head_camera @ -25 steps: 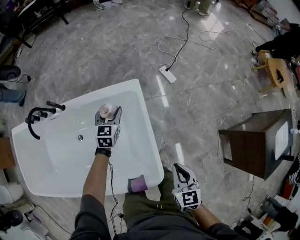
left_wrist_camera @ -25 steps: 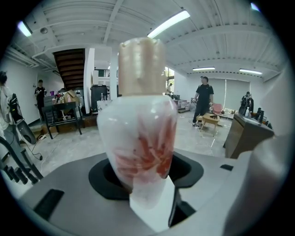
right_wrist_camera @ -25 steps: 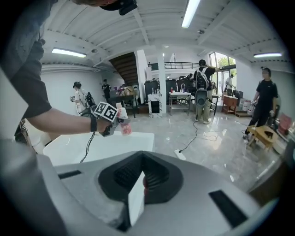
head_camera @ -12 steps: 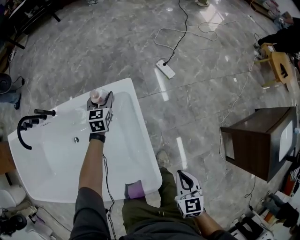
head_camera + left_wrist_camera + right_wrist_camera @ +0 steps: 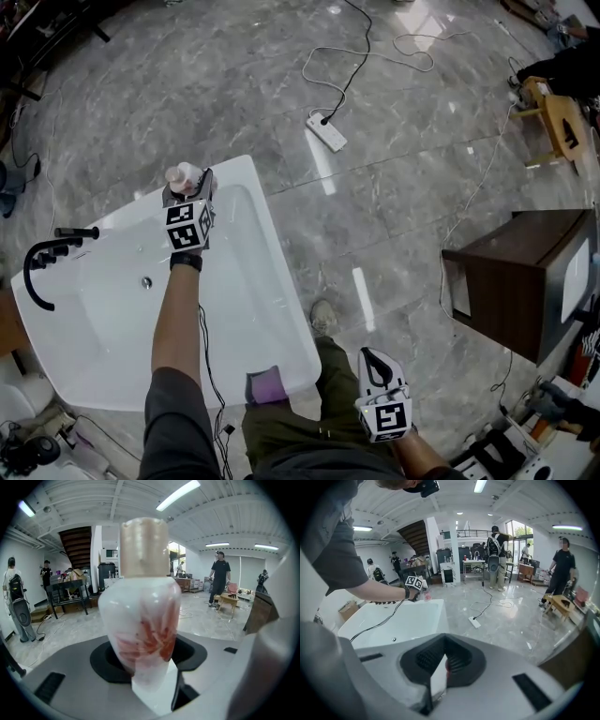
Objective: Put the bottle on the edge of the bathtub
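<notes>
A white bottle (image 5: 180, 174) with a beige cap and a red leaf print (image 5: 143, 616) stands upright between the jaws of my left gripper (image 5: 185, 181). That gripper is shut on the bottle's body and holds it at the far rim of the white bathtub (image 5: 246, 178), close to the tub's far corner. Whether the bottle's base touches the rim is hidden. My right gripper (image 5: 374, 359) hangs low beside the person's right leg, away from the tub. Its jaws meet with nothing between them (image 5: 440, 667).
A black faucet (image 5: 42, 255) arches over the tub's left end and a drain (image 5: 146, 281) sits in its floor. A purple object (image 5: 268, 384) rests on the near rim. A power strip (image 5: 325, 131) with cables, a dark cabinet (image 5: 516, 281) and a wooden stool (image 5: 553, 122) stand on the marble floor.
My left gripper has carried the bottle away from over the tub's basin to the far rim and lower. The right gripper has sunk a little beside the leg.
</notes>
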